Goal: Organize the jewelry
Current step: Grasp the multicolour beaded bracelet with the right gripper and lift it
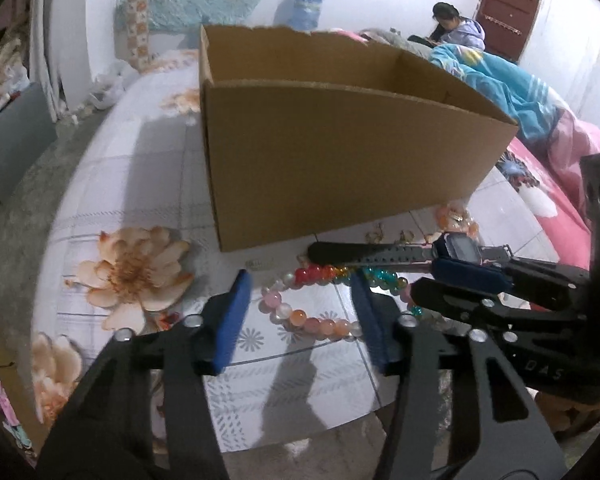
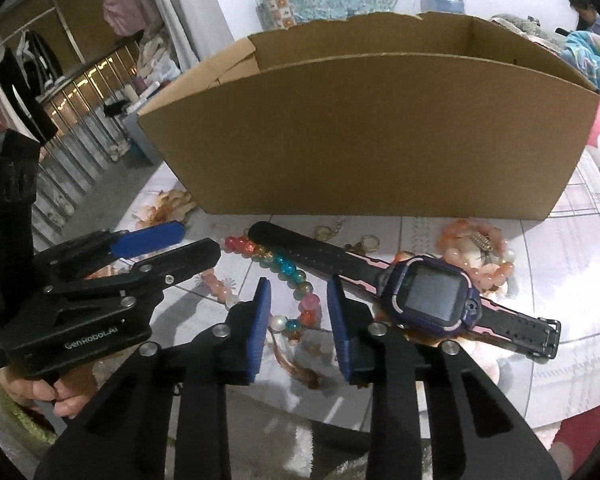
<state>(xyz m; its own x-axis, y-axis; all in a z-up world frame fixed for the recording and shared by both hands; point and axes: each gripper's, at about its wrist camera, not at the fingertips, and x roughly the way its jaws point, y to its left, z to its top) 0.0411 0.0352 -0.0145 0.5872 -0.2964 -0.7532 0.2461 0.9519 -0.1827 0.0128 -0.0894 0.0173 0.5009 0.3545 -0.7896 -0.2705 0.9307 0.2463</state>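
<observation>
Looming over everything, the cardboard box (image 2: 364, 136) walls off the far side of the worktop (image 1: 147, 184), so any lift must clear its tall front rim. Before it the watch (image 2: 432, 300) lies across the colourful bead string (image 2: 287, 268), probably pinning it; pulling either could drag both toward the near edge. Both the left gripper (image 1: 300, 320) and right gripper (image 2: 300, 328) hang with fingers spread, holding nothing, crowded close together
</observation>
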